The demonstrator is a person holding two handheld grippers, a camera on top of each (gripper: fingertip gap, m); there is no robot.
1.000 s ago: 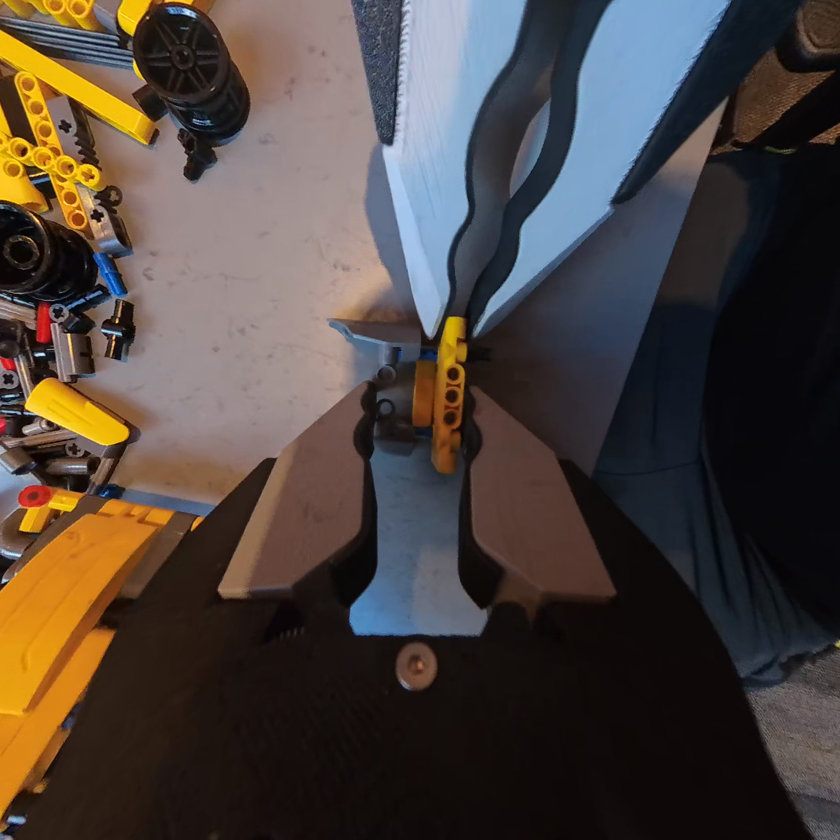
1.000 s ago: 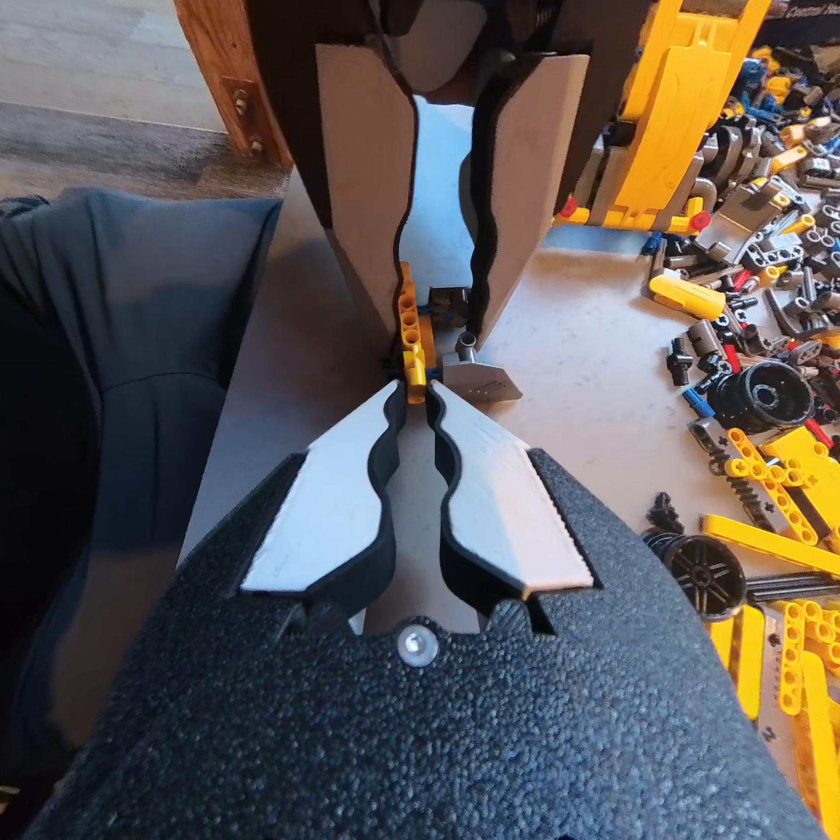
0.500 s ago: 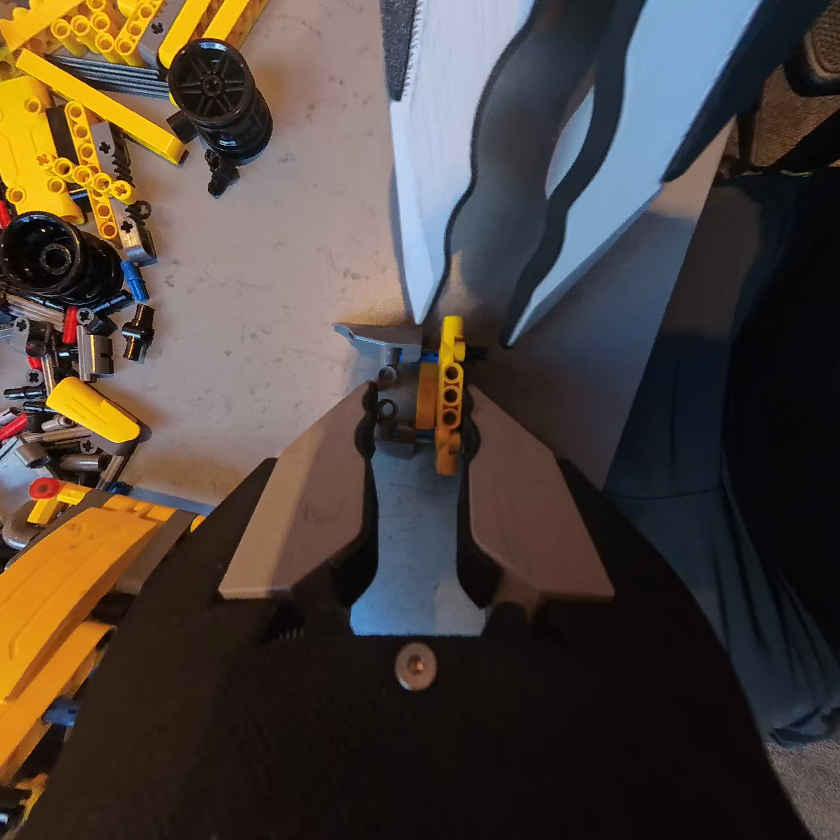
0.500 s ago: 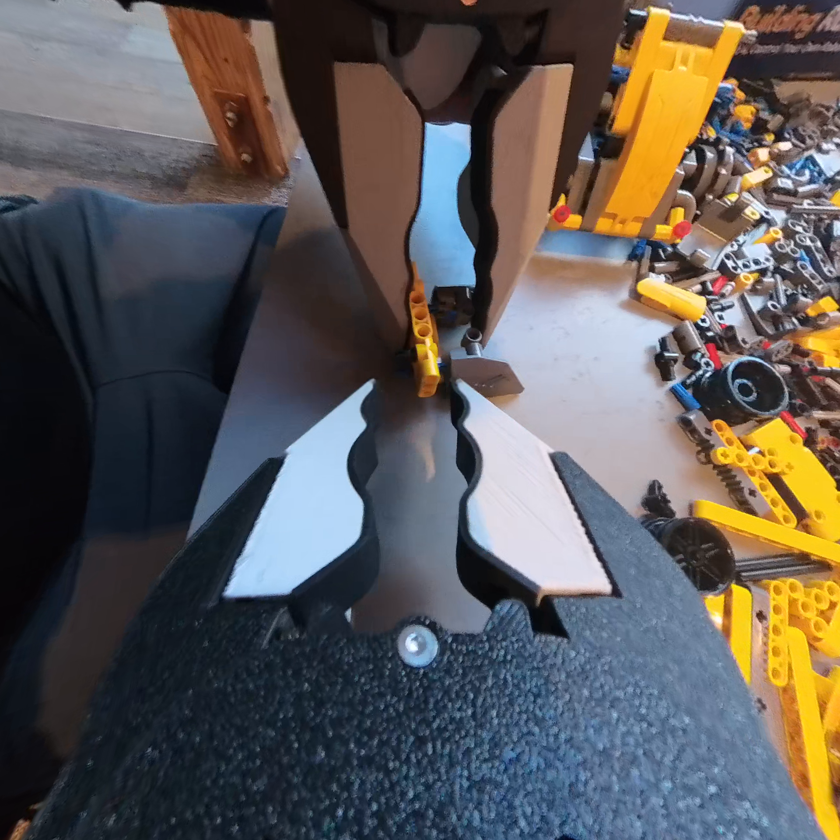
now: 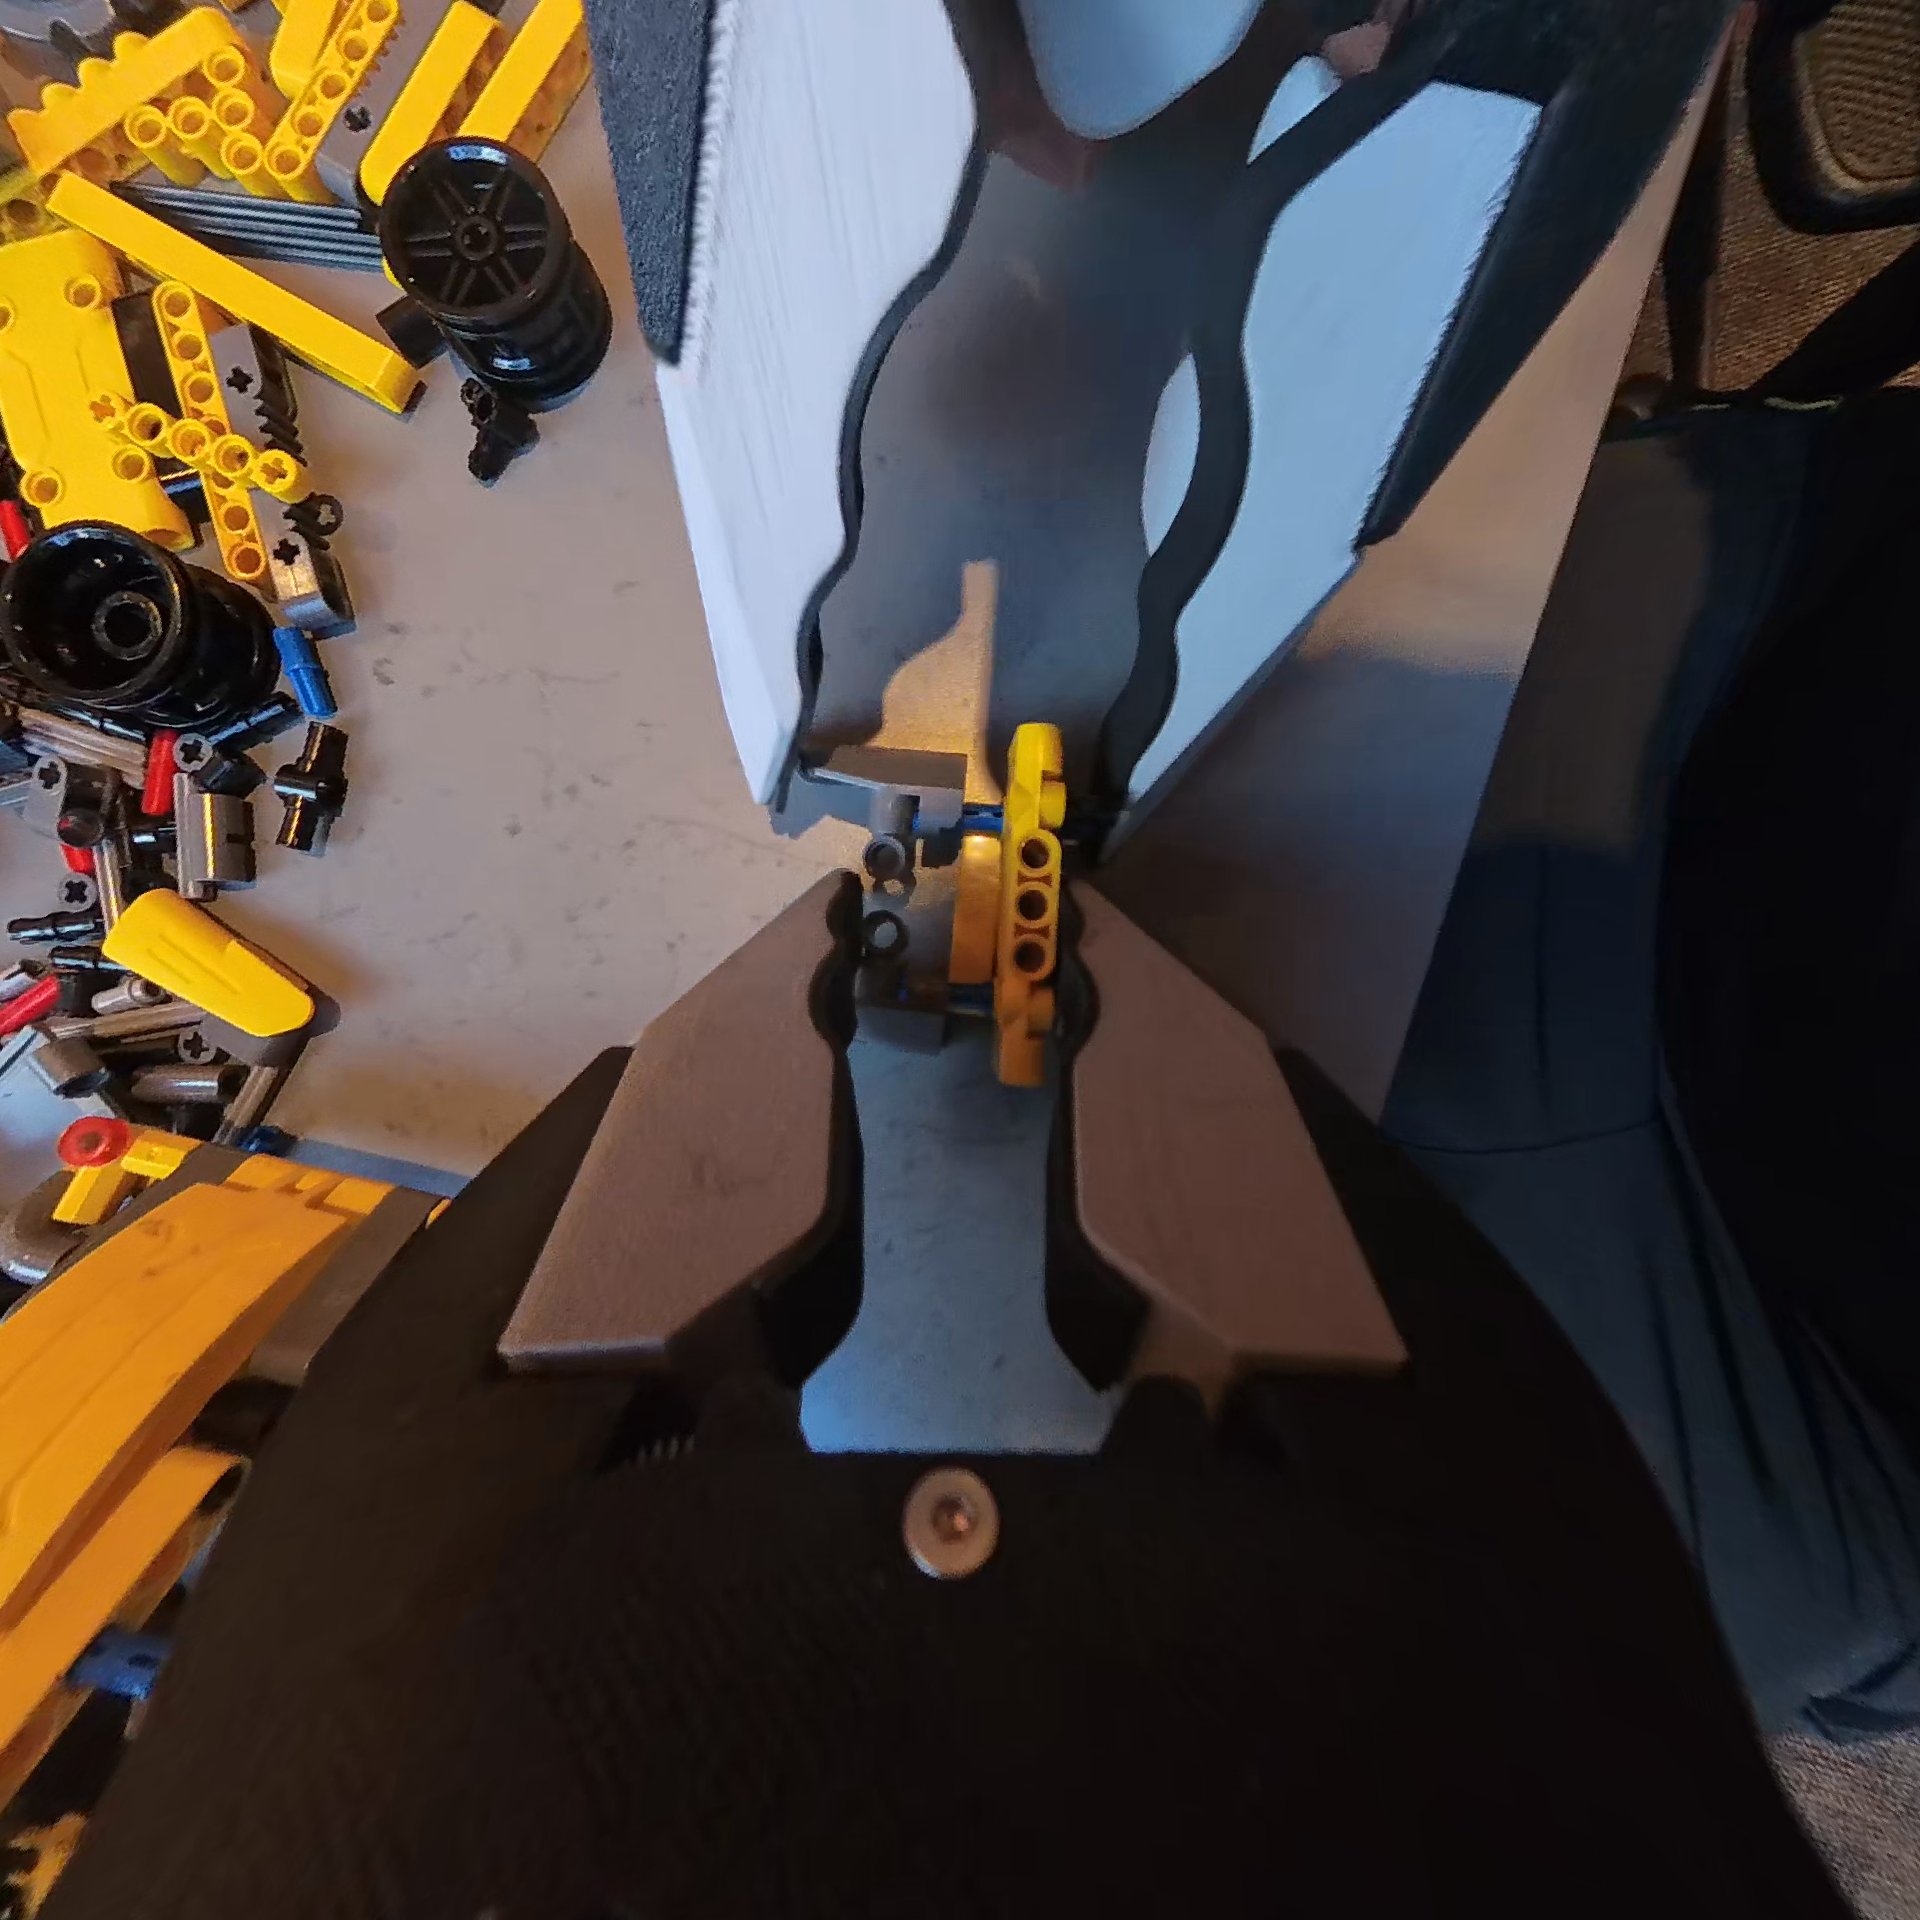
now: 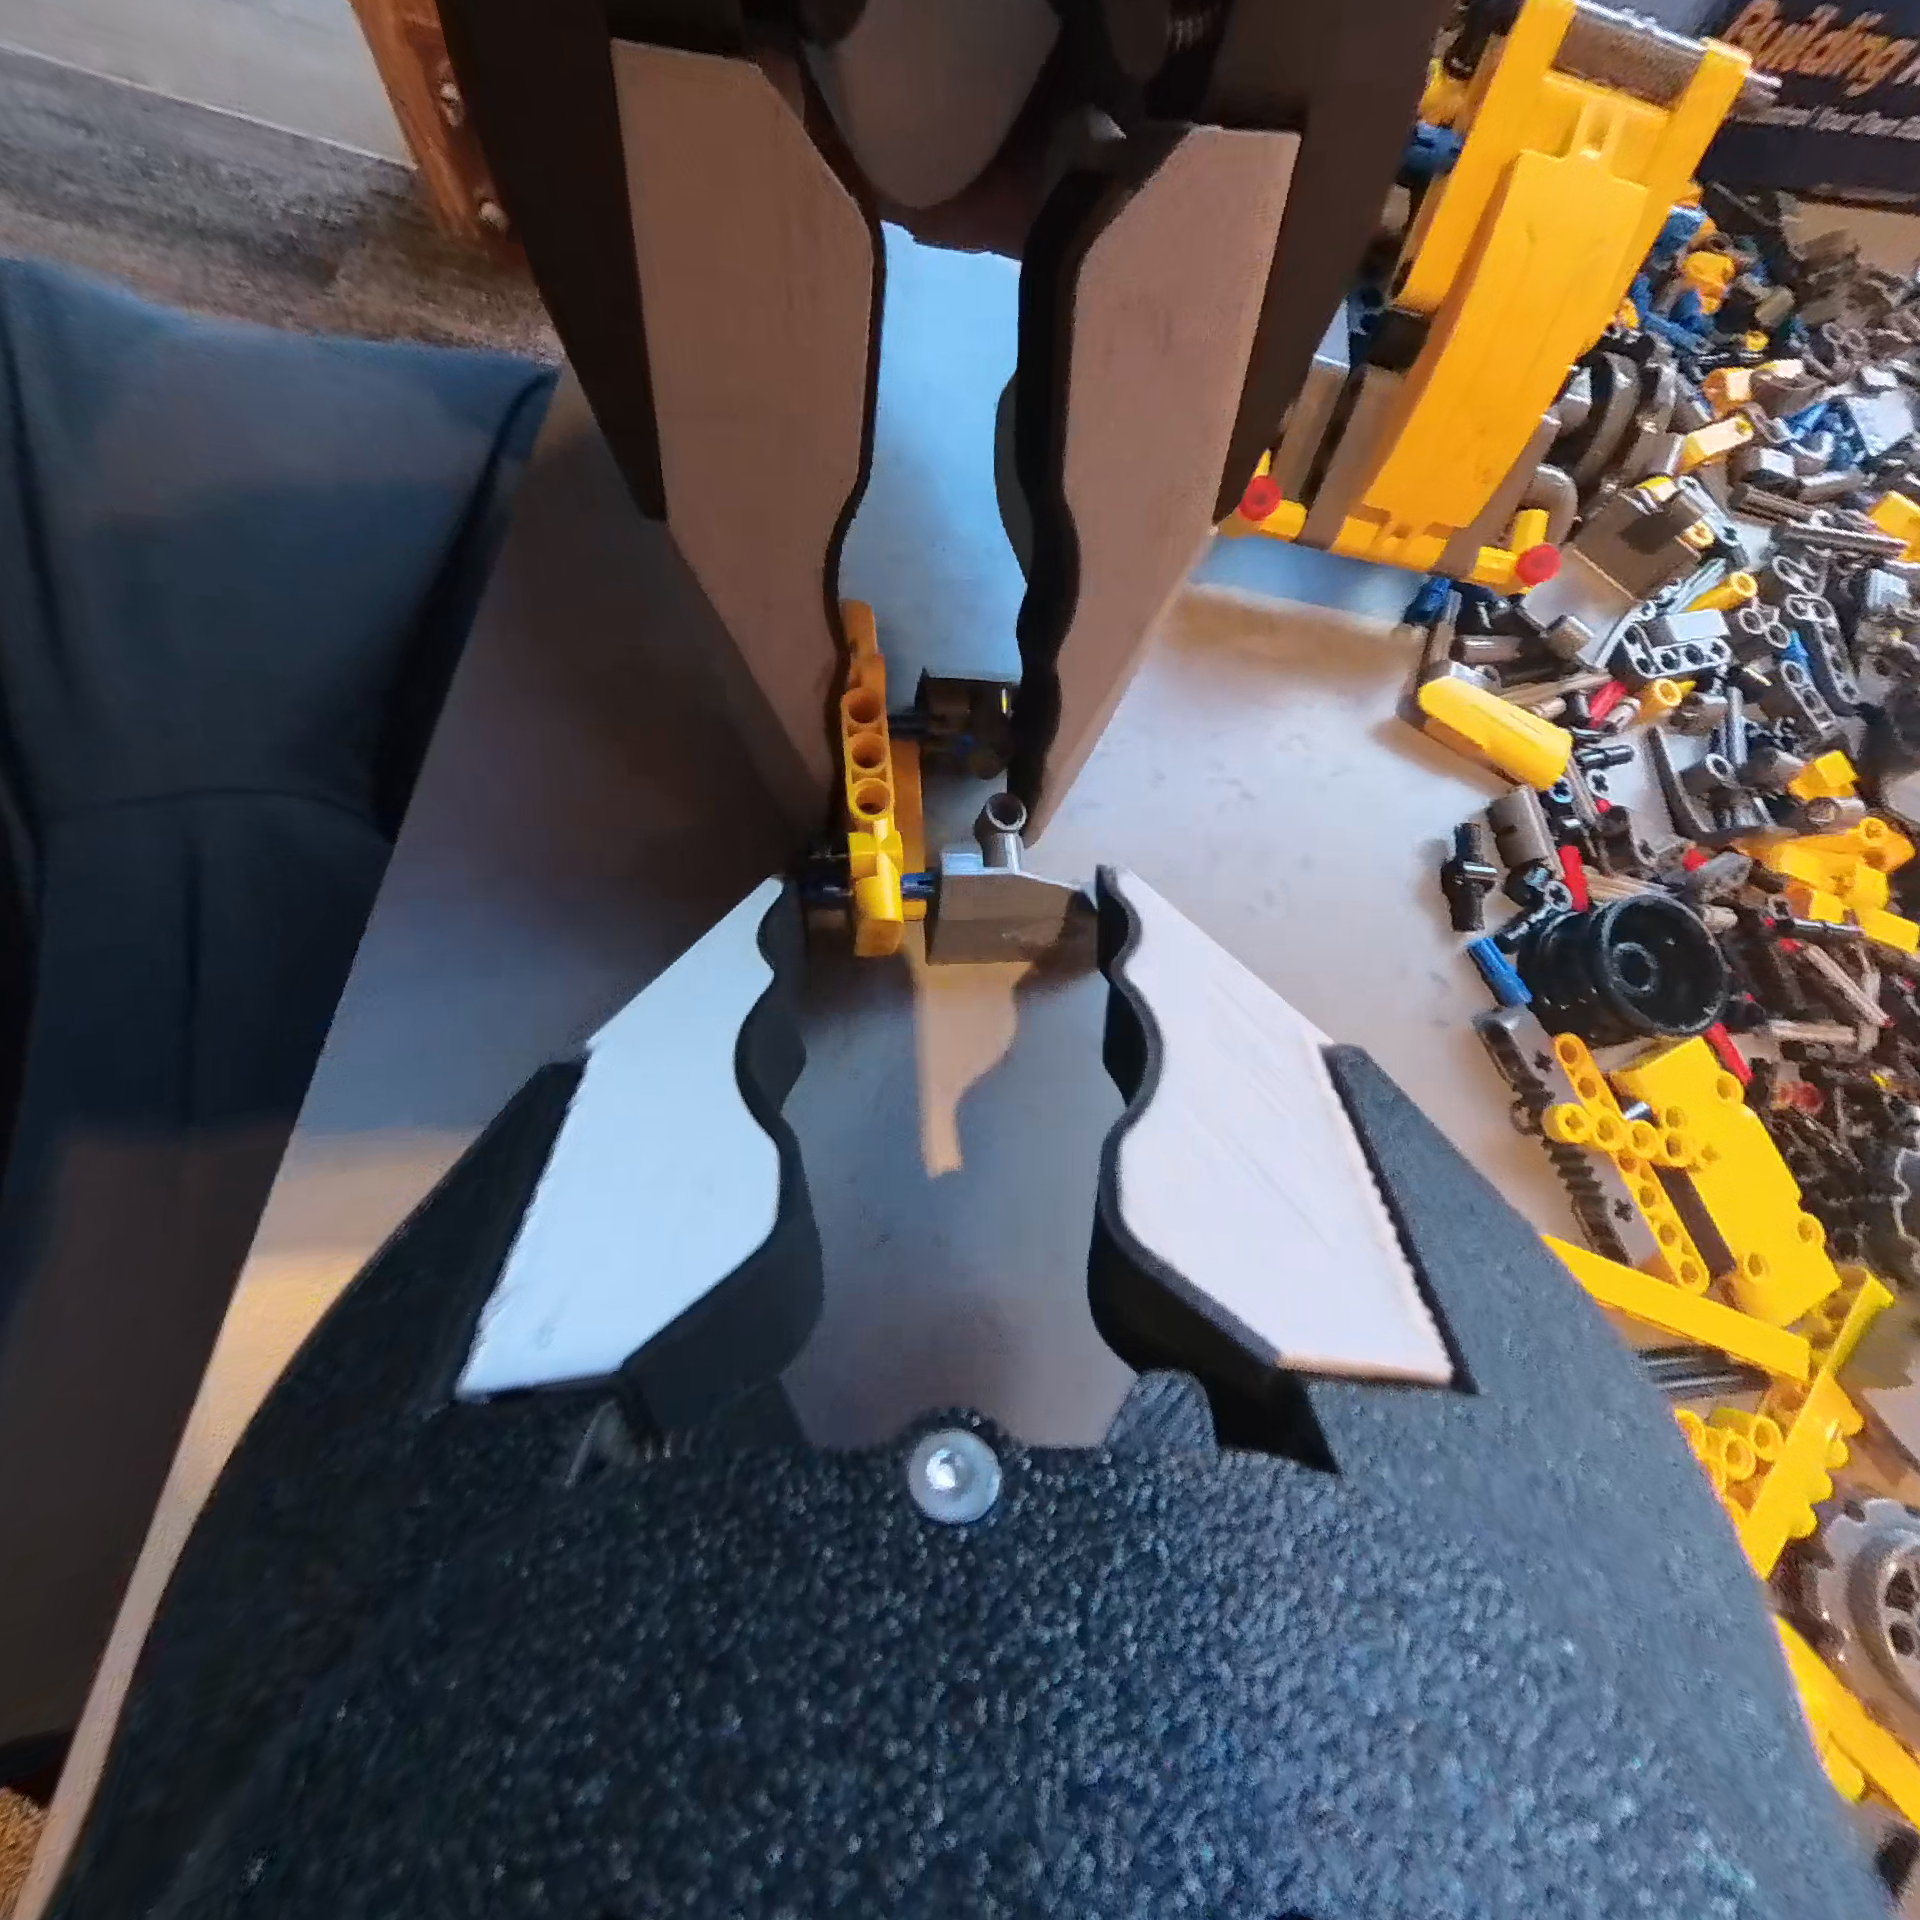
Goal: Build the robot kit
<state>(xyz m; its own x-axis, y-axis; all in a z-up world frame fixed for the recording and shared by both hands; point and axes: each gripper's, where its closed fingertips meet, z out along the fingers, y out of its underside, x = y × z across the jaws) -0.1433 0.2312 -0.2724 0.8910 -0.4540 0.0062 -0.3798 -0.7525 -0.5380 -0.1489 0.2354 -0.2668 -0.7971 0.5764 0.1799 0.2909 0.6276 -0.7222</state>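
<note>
My left gripper (image 5: 961, 914) is shut on a small brick assembly (image 5: 1023, 894): a yellow holed beam joined by blue pins to dark grey connectors, held just above the pale table (image 5: 540, 790). A grey panel piece (image 5: 894, 764) sticks out at its far end. My right gripper (image 6: 940, 888) is open, facing the left one. Its fingertips straddle the beam's end (image 6: 878, 894) and the grey panel (image 6: 1003, 914), close to both. In the right wrist view the left gripper (image 6: 925, 810) comes down from the top, clamped on the assembly.
Loose yellow, black and grey bricks (image 5: 187, 416) and black wheels (image 5: 488, 270) cover the table's left side. A large yellow model (image 6: 1507, 312) stands behind them. The table edge runs beside a person's dark clothing (image 5: 1662, 1039). A wooden leg (image 6: 416, 104) stands beyond.
My right gripper was shut on the yellow beam's end, then opened wide and now straddles that end and the grey panel. My left gripper has kept its hold.
</note>
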